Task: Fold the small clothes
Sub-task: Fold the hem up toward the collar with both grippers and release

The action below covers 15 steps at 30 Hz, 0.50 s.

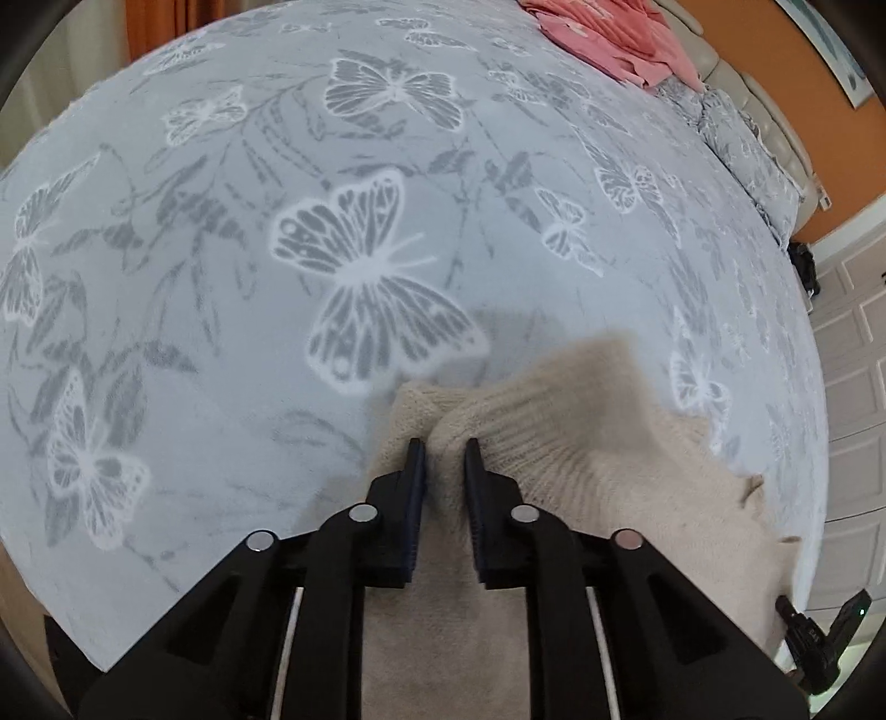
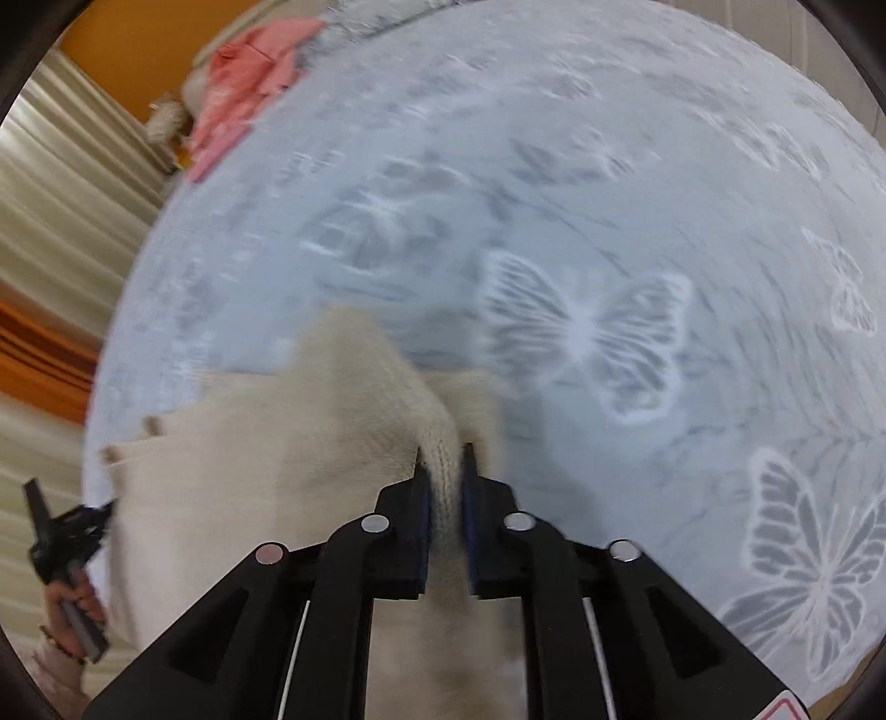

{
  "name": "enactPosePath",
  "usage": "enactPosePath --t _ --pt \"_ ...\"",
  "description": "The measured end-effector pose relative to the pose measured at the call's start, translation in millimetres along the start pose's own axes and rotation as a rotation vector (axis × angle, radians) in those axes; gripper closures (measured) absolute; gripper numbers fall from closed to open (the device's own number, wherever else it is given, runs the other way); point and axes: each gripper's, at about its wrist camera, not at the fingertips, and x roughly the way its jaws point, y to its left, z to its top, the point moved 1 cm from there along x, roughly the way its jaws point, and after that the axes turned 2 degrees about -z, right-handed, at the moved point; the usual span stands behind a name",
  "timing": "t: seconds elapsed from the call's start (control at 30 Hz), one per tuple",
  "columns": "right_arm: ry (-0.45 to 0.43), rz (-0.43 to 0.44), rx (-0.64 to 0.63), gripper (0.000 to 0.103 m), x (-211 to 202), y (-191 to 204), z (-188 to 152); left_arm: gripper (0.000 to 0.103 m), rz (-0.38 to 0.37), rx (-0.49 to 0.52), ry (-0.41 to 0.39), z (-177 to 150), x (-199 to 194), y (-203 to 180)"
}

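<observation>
A fold of the cream knitted top [image 1: 559,443] is pinched between the two fingers of the left gripper [image 1: 444,443]. Another fold of the same top [image 2: 310,443] is squeezed by the right gripper [image 2: 443,450]. The top is lifted at both pinched spots, and the rest is spread on the grey butterfly blanket [image 1: 232,266]. Pink clothes [image 1: 603,33] are piled far away, at the blanket's edge.
</observation>
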Motion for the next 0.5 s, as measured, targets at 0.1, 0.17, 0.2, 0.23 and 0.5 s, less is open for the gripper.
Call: enactPosePath --t 0.1,0.17,0.2,0.23,0.5 --pt "-0.039 0.015 -0.05 0.073 -30.5 15.3 -19.3 0.067 -0.057 -0.02 -0.009 -4.1 -19.5 0.4" --pt "-0.047 -0.01 -0.067 0.05 -44.7 14.6 -40.8 0.053 -0.065 0.001 -0.034 -15.6 -39.7 1.3" --pt "-0.038 -0.03 -0.074 0.05 -49.3 12.3 -57.0 0.046 -0.048 0.025 -0.041 -26.1 -51.0 3.2" --pt "-0.017 -0.044 -0.072 0.05 -50.0 7.9 -68.9 0.043 -0.038 0.037 -0.043 -34.6 -57.7 6.9" --pt "0.137 0.049 0.079 0.078 -25.9 -24.5 -125.6 0.049 0.003 -0.083 0.064 -103.0 -51.7 52.8"
